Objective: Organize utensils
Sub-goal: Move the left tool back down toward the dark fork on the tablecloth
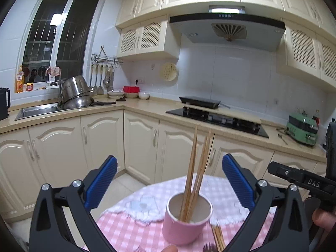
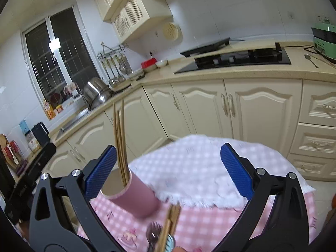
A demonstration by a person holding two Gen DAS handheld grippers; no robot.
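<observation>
A pink cup [image 1: 184, 220] stands upright on a small round table [image 1: 130, 231] covered with a pink-and-white checked cloth and a white fringed towel [image 2: 199, 168]. Several wooden chopsticks [image 1: 196, 168] stand in the cup, leaning slightly right and fanning out at the top.

The left gripper [image 1: 168, 180] hovers over the near side of the table with its blue-padded jaws wide apart; the cup sits between and below them, touched by neither pad. The right gripper [image 2: 168, 168] also has its jaws spread wide, holding nothing (the cup lies by its left pad in that view).

More chopsticks [image 2: 170, 224] lie flat on the cloth just near-right of the cup, beside a dark fork [image 2: 153, 233] and something with a light blue ribbed end [image 2: 170, 241] that I cannot identify. Cream kitchen cabinets [image 1: 100, 138] and a black hob [image 1: 218, 119] fill the far side.
</observation>
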